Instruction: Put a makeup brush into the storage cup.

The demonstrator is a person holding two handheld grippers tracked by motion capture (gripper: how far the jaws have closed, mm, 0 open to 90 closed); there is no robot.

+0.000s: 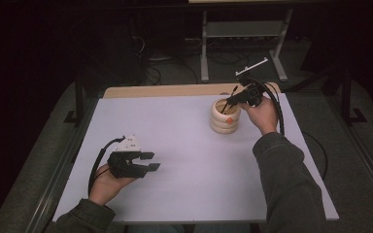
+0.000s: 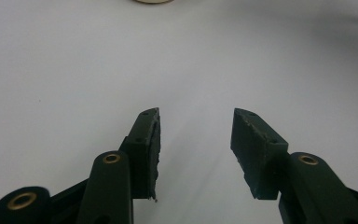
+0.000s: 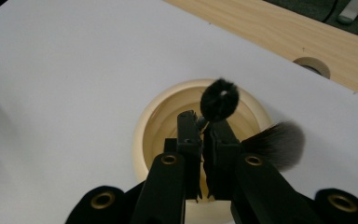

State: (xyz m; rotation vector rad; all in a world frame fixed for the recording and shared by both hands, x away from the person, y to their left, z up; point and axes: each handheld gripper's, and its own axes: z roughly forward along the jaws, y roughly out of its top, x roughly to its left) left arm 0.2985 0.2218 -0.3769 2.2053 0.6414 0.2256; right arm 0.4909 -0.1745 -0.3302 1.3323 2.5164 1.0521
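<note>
Black fingers of the right gripper (image 3: 201, 140) stand nearest in the right gripper view, pressed together on the thin handle of a small brush (image 3: 219, 100), whose round dark head pokes up above their tips over the mouth of the cream ribbed cup (image 1: 224, 118). Just beside them a fluffy grey brush (image 3: 276, 142) rests inside the cup. On the white tabletop (image 1: 189, 145), well apart, the left gripper (image 1: 150, 161) holds its fingers partly apart around nothing.

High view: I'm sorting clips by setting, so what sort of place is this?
Probably a lab or recording workspace, not a home: a bare white table with a wooden edge stands in a dark room, cables trail over the grey floor behind it, and a metal stand sits beyond the table.
</note>
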